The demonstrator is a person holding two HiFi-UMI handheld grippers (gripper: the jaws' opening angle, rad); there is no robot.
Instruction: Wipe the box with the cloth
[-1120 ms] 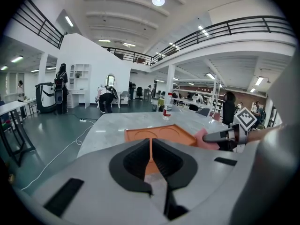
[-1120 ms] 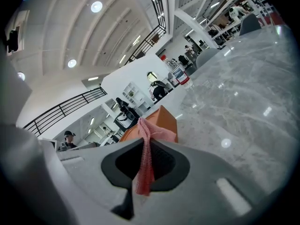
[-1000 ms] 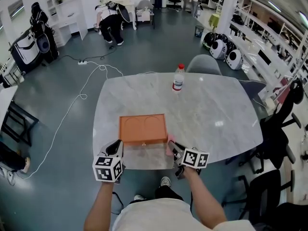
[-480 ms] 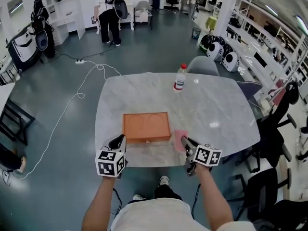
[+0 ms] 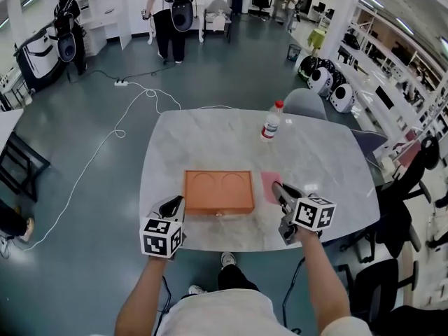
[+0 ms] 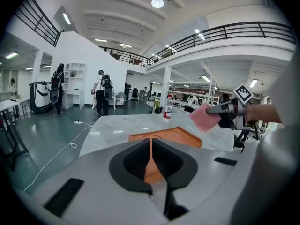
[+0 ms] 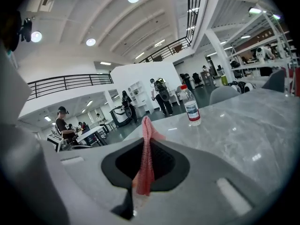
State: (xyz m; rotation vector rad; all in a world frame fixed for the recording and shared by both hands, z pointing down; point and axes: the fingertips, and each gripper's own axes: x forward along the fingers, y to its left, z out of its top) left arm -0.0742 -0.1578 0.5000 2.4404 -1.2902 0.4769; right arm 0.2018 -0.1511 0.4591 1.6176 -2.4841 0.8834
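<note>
The flat orange box [image 5: 219, 192] with two round recesses lies on the marble table [image 5: 210, 138], near its front edge. My right gripper [image 5: 278, 187] is shut on the pink cloth [image 5: 269, 185] and holds it just right of the box, apart from it. In the right gripper view the cloth [image 7: 146, 158] hangs pinched between the jaws. My left gripper [image 5: 172, 205] hovers at the box's front left corner, jaws closed together with nothing in them. Ahead of it in the left gripper view are the box [image 6: 166, 137] and the cloth [image 6: 204, 117].
A clear water bottle [image 5: 271, 122] with a red cap stands at the table's far side. A grey chair [image 5: 306, 102] is behind it and black office chairs [image 5: 392, 208] are at the right. A white cable [image 5: 105, 152] trails over the floor at the left. People stand far back.
My right gripper has carried the cloth from the box's front right corner out to the right of the box. The left gripper stays by the front left corner.
</note>
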